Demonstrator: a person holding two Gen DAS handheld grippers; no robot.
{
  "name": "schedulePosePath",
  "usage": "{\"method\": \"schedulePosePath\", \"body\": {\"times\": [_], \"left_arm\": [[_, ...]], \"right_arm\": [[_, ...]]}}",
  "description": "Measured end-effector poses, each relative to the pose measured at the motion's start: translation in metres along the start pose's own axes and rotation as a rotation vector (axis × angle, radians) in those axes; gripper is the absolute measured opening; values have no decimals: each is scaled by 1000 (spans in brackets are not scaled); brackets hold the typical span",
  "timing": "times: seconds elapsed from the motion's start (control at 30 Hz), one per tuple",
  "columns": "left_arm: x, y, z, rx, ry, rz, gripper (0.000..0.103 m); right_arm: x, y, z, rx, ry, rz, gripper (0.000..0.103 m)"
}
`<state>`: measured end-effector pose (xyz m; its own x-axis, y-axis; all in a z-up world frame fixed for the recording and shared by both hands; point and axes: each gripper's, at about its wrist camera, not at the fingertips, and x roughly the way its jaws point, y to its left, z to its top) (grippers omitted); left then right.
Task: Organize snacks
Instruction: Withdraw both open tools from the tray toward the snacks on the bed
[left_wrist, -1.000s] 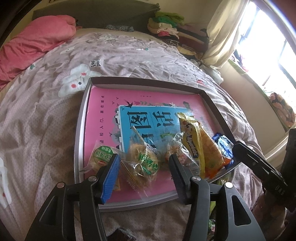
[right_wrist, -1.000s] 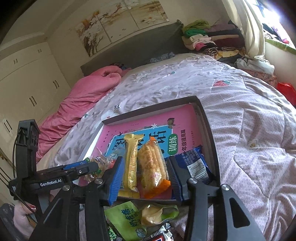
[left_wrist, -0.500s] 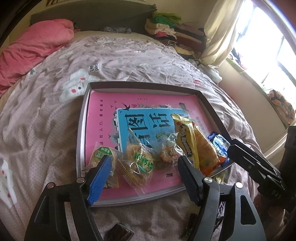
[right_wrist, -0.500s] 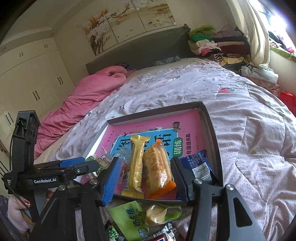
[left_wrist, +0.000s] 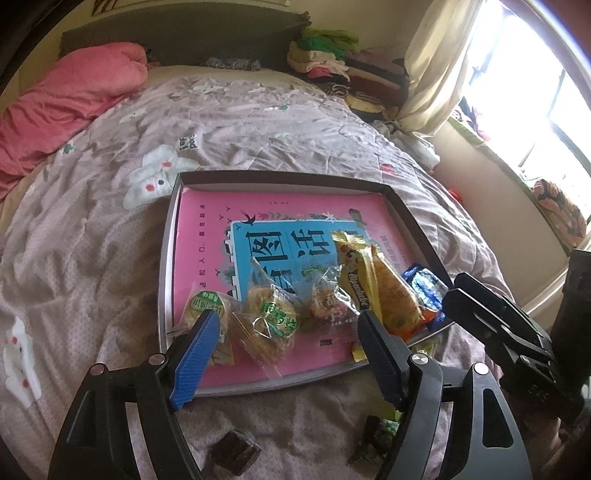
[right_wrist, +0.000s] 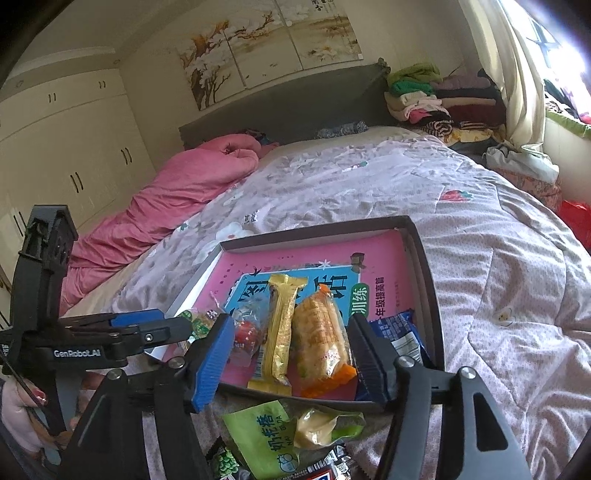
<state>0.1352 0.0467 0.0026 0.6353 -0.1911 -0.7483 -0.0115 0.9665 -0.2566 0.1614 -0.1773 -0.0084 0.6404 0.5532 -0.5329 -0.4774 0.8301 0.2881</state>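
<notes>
A dark-rimmed tray (left_wrist: 280, 176) (right_wrist: 317, 230) lined with a pink book lies on the bed. Along its near edge lie a green-label cookie (left_wrist: 207, 306), a clear-wrapped cookie packet (left_wrist: 267, 321), a yellow stick packet (right_wrist: 280, 328), an orange-ended cracker packet (right_wrist: 319, 339) and a blue packet (right_wrist: 400, 332). My left gripper (left_wrist: 288, 328) hovers over the clear-wrapped cookie packet, jaws opening, pads clear of it. My right gripper (right_wrist: 290, 328) straddles the yellow and cracker packets, jaws opening, not pressing them.
A green snack bag (right_wrist: 280, 435) and dark wrapped pieces (left_wrist: 234, 452) lie on the quilt in front of the tray. A pink duvet (left_wrist: 70, 96) is at the far left and piled clothes (right_wrist: 424, 99) are by the headboard. A hand (right_wrist: 22, 413) holds the left gripper.
Both grippers' jaws have spread wider. Both have drawn back slightly from the tray's near edge. The snacks lie where they were.
</notes>
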Motion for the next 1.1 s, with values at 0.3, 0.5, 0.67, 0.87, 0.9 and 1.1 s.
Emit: {"method": "schedulePosePath", "body": {"times": [0.3,0.5,0.67,0.87,0.9,1.1], "left_arm": [[-13,-7,-4,22,-9,-16,78],[-14,-14,-13,45,11,-29,78],[-13,-23,-23,85,35,-43,78],[-14,-28,-31,106,49,-51,78],[-15,-28,-31,107,50,-52,78],[-17,-32,-36,121,61,-61,78]], "right_arm": [[-6,-3,2,7,-15,-7,68],[-13,-7,2,19,-25,-12,70],[-21,-12,3,35,-34,-15,70],[-29,-20,5,57,-42,-22,71],[-30,-21,5,59,-43,-22,71],[-34,-22,2,66,-33,-19,73]]}}
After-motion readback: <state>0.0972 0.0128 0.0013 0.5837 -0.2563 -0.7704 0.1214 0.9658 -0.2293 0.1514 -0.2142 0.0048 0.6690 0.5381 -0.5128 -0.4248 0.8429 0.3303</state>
